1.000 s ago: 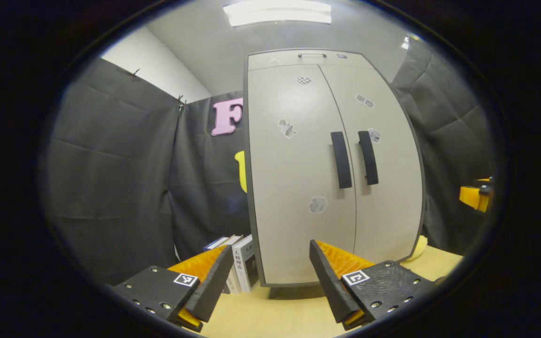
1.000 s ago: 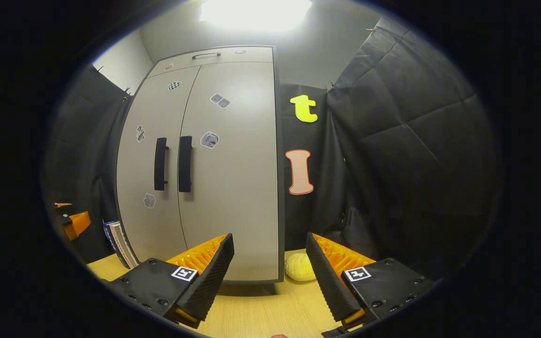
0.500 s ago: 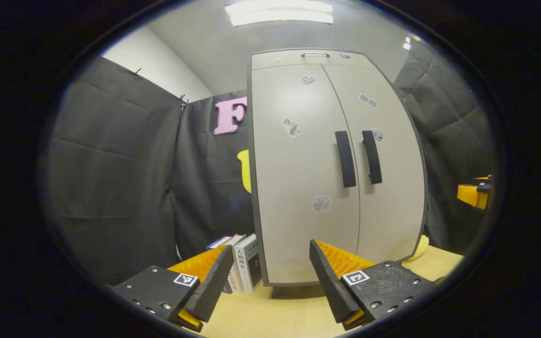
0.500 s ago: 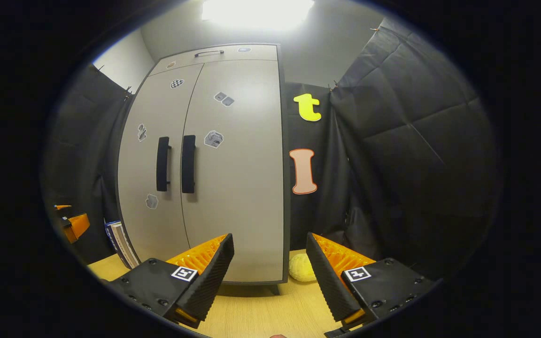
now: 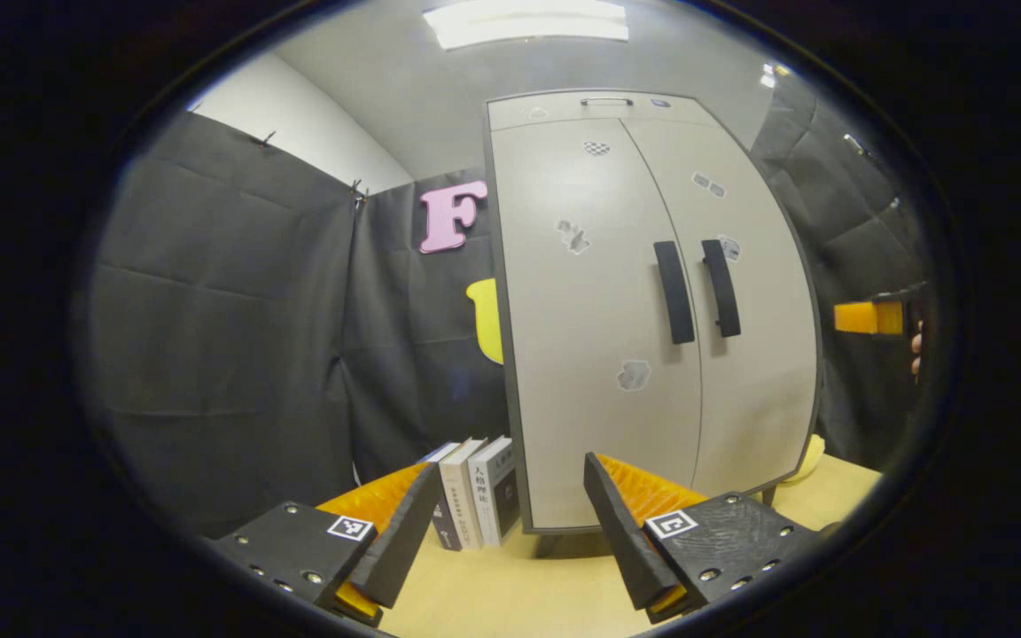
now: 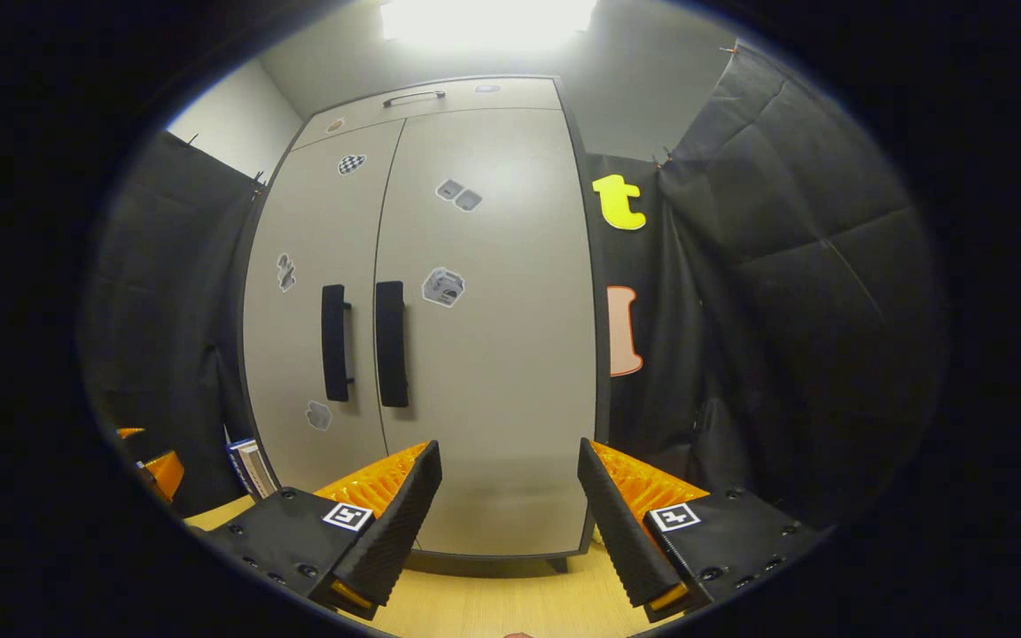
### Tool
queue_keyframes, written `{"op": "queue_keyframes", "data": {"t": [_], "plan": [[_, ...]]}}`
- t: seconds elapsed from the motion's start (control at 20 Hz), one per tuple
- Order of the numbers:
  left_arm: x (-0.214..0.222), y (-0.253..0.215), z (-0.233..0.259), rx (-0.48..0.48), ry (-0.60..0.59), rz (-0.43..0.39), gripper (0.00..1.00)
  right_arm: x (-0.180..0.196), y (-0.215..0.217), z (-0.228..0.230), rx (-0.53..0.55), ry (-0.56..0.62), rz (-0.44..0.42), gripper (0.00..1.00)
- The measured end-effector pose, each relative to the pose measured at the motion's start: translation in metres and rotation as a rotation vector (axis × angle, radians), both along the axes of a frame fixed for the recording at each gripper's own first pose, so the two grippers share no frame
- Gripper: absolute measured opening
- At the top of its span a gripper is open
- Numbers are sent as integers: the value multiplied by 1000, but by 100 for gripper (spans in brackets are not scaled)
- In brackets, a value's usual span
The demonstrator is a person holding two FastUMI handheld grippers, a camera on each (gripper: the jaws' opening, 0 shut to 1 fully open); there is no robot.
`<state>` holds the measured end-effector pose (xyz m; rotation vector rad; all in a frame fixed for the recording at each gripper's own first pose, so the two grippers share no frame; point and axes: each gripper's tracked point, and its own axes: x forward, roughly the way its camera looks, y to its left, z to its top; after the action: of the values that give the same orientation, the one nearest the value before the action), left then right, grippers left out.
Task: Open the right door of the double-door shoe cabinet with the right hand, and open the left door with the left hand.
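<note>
While both doors sit closed, shoe cabinet [image 6: 475, 354] ahead of parted jaws

Both handheld grippers look the same build: the left gripper [image 5: 506, 532] and the right gripper [image 6: 510, 523] each have two wedge-shaped fingers with ribbed inner faces. Behind each finger sits a flat black block dotted with small silver screws, plus a little square black-and-white tag marker on top. Off at the edge of the left gripper view you can see a fingertip [image 5: 916, 341] of the hand.
</note>
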<state>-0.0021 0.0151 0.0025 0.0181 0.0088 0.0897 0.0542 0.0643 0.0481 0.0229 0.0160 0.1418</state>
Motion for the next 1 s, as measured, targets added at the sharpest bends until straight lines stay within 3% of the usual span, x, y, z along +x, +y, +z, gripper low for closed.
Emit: {"op": "queue_keyframes", "data": {"t": [0.55,1.0], "plan": [[-14,31,-8,3,24,105,95,57,70,35,0,-3,91,98],[-24,55,-18,-9,52,184,95,101,107,52,-7,2,80,97]]}}
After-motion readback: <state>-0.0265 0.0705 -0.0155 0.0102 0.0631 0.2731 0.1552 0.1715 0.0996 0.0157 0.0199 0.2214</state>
